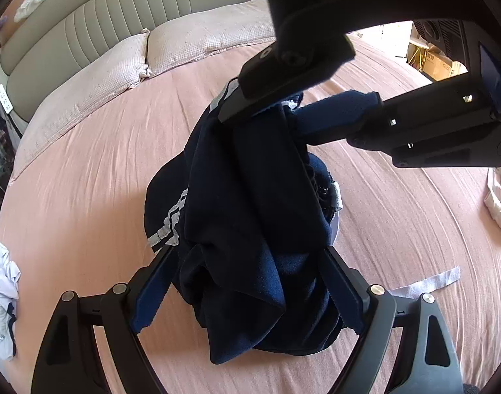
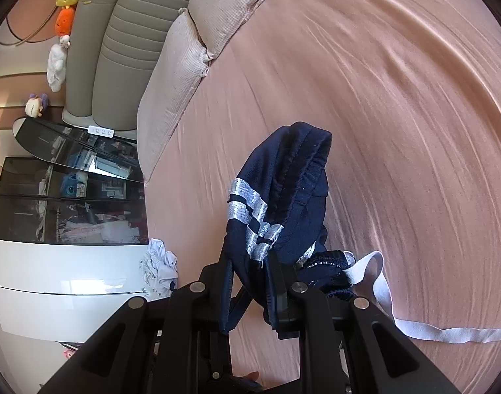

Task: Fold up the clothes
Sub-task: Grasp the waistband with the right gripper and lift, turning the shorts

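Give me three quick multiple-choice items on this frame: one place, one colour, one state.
1. Where does the crumpled white garment lie?
A. on the pillows
B. at the bed's edge, apart from the navy garment
C. under the navy garment

2. What colour is the bedsheet?
A. pink
B. green
C. grey

3. How do the right tongs stand?
A. wide open, empty
B. shut on the navy garment
C. out of view

Answers: 1 B, it sits alone on the sheet at the frame's left edge; 2 A, pink all over; 3 B, navy cloth is pinched between the pads and hangs from them.
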Demonstrator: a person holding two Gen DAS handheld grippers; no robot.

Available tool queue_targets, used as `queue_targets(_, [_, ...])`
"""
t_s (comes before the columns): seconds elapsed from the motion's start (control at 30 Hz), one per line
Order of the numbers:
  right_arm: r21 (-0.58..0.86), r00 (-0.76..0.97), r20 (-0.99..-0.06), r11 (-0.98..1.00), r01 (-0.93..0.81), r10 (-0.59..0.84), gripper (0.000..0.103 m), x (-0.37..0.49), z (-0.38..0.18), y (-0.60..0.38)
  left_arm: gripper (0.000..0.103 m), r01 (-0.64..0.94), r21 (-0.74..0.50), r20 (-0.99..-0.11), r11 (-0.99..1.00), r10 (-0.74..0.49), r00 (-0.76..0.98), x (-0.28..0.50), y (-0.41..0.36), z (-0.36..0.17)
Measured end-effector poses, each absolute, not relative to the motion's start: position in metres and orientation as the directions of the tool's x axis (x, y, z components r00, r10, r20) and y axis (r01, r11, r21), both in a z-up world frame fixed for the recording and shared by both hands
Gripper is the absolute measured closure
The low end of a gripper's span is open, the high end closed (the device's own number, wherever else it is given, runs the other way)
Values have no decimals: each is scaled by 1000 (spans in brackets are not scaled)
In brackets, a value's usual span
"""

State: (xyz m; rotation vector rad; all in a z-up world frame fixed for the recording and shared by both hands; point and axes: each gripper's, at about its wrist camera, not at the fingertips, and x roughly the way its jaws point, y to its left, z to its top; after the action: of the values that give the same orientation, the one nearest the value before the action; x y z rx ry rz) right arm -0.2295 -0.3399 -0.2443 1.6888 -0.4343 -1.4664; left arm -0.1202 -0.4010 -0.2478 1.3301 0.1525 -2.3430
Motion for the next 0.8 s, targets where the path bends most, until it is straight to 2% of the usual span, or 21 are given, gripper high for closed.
queue_targets(0.23, [772,255,-635,-588,243,-729,87,-231,-245,-334,17,435,67,-838,-898,-287,-464,-116,-405,-252])
queue_targets(0.3, [770,256,-638,-588,248,-726,87,-230,-246,-334,24,449,25,-838,-893,-263,-478,-116,-413,-254])
queue_targets(0.47, [770,258,-637,-590,243,-726,87,-230,-249,-331,56,491,-20,-841,-871,-251,-479,-111,-434,-254])
queue_targets(0.63, [775,262,-631,-576,261,-730,87,-230,-251,-326,66,538,-51,-832,-841,-262,-488,-102,-458,-248])
queue_targets(0.8, [713,231,-693,-604,356,-683,87,-224,-249,-324,67,575,-40,-832,-817,-292,-472,-87,-467,-246])
